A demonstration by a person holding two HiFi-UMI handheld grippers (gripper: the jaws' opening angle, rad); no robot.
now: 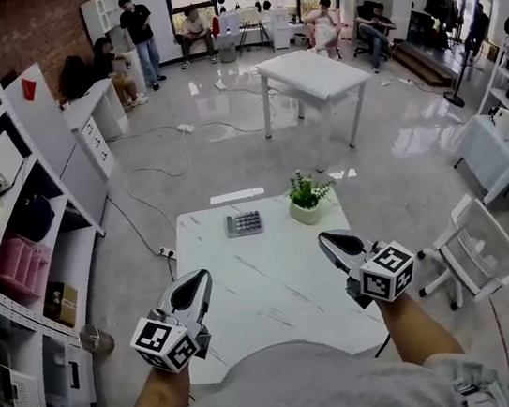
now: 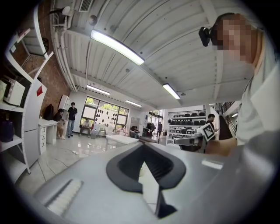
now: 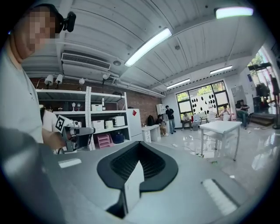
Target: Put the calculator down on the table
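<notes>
Keys on the calculator [image 1: 244, 223] are too small to read — the shirt [image 1: 297, 395] hides the table [image 1: 268, 291] near edge.

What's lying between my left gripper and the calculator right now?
Nothing: in the head view only bare white tabletop separates the left gripper from the calculator. The potted plant stands to the calculator's right, outside that stretch.

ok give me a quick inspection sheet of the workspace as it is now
surface: white marble table, mostly bare
job's things: calculator lying flat near the far edge, nothing touching it
clutter: potted plant right of the calculator
grippers: left gripper and right gripper over the near half, jaws together, empty
cables: power strip and cable on the floor
surroundings: shelves left, second table, people far back
</notes>
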